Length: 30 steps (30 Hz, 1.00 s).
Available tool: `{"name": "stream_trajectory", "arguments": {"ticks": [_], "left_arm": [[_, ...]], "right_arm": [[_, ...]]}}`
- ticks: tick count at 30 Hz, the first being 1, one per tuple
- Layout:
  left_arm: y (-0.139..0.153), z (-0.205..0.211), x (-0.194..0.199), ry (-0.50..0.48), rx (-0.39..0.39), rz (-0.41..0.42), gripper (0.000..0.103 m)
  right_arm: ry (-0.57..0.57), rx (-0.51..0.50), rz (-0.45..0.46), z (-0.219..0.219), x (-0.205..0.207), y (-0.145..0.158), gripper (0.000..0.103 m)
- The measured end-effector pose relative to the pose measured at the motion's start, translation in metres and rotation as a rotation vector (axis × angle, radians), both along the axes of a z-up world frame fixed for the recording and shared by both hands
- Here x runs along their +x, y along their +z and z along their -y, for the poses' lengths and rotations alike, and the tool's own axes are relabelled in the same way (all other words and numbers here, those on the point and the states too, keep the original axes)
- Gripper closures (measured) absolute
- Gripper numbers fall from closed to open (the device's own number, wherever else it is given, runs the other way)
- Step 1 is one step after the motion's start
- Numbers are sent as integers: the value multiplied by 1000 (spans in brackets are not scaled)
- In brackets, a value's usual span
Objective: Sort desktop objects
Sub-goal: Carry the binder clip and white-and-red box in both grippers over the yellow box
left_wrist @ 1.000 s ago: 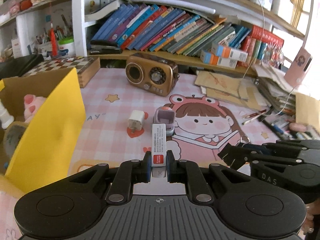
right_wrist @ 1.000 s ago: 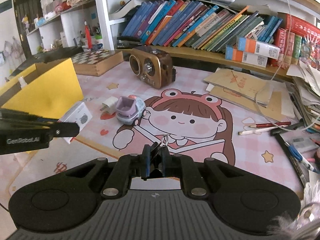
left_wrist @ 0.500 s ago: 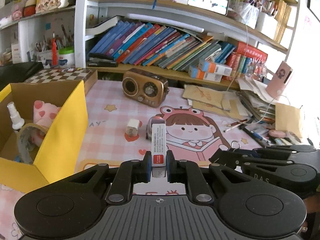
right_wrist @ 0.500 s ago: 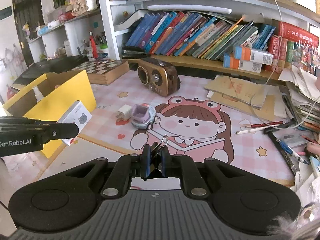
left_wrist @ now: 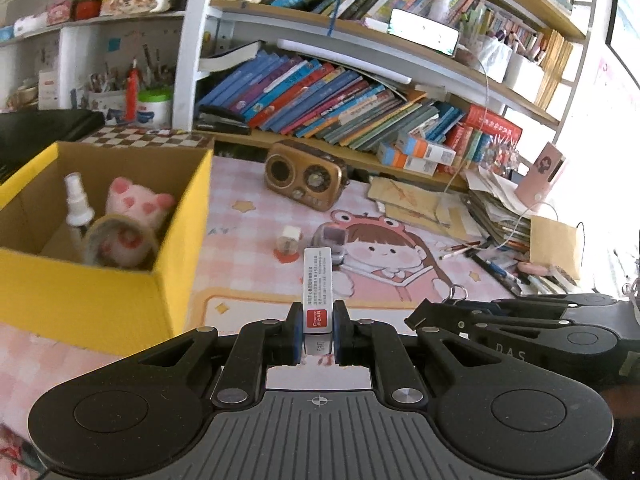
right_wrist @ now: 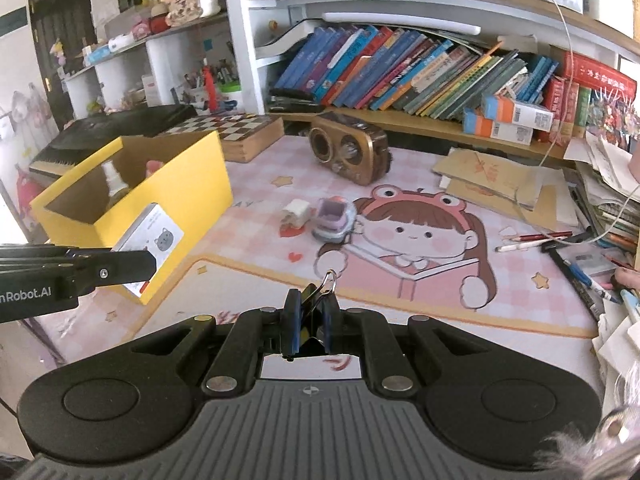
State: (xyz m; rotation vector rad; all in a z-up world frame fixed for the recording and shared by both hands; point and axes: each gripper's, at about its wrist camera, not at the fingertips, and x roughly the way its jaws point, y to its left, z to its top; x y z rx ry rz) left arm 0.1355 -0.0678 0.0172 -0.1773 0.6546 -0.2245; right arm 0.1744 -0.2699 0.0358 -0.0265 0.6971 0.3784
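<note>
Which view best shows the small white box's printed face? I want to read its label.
The right wrist view: the small white box, clamped in the left gripper, shows its broad face with a cat drawing. The left wrist view shows only its narrow edge with fine print and a red label.

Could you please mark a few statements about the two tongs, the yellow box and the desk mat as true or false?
1. The left tongs are shut on a small white box. True.
2. The right tongs are empty. False: they grip a black binder clip.
3. The yellow box already holds a spray bottle, a tape roll and a pink plush toy. True.
4. The brown radio lies inside the yellow box. False: it stands on the desk mat, before the bookshelf.
5. A white charger plug rests on the mat beside a small purple toy. True.
</note>
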Motion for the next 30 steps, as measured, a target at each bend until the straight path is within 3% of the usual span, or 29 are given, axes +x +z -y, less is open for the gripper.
{"name": "stream_trajectory", "arguments": {"ticks": [30], "left_arm": [[-11,-125,-101,-4,-39,-39,90]], "right_arm": [[33,-20,-37,-137,-115,-8,93]]}}
